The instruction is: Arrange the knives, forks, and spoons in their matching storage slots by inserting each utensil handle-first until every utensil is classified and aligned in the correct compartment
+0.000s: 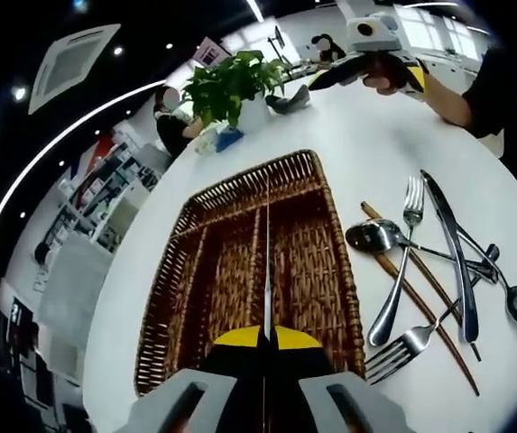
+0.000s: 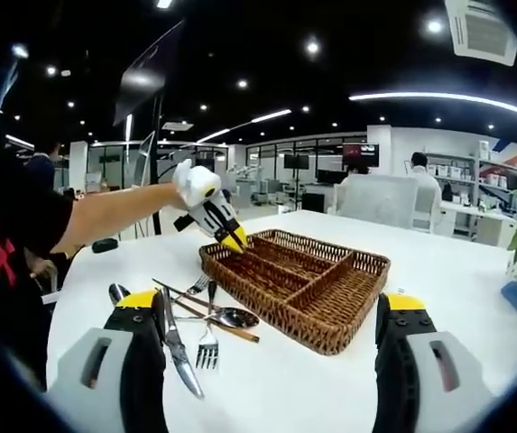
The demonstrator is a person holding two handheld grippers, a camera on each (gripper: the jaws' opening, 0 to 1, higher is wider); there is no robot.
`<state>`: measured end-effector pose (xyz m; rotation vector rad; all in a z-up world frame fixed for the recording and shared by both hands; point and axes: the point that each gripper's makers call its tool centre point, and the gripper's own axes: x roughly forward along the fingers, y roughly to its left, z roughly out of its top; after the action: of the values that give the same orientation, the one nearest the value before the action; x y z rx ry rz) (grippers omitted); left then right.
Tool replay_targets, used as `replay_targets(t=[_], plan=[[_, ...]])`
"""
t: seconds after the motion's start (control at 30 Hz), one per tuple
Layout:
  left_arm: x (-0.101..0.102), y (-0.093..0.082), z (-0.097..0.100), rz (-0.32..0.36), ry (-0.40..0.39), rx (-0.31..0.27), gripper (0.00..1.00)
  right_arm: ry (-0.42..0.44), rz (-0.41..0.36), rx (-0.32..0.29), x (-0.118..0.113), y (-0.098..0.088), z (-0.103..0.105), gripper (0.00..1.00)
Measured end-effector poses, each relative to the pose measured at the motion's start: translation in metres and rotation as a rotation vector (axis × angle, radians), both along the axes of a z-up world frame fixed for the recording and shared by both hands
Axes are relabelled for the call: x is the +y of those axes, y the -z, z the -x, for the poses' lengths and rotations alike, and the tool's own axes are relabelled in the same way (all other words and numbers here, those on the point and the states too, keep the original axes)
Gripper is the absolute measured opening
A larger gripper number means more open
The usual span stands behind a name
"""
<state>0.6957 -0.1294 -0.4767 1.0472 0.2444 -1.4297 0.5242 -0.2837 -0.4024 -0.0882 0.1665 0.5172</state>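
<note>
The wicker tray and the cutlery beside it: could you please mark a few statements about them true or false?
1. The left gripper is shut on a knife held over the wicker tray. True.
2. The right gripper grips a fork. False: its jaws stand wide apart with nothing between them.
3. The loose cutlery lies on the white table outside the tray. True.
4. The tray's compartments already hold several spoons. False: the compartments look bare; spoons, forks, a knife and brown sticks lie on the table.
5. A potted plant stands on the table beyond the tray. True.
</note>
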Motion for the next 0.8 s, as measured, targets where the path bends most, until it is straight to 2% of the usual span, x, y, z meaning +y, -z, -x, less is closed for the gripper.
replay_targets(t=[0.8], plan=[[-0.002,0.028,-0.007,-0.042,-0.008,0.014,0.01,-0.017,0.028,0.011,0.003,0.006,-0.002,0.99]])
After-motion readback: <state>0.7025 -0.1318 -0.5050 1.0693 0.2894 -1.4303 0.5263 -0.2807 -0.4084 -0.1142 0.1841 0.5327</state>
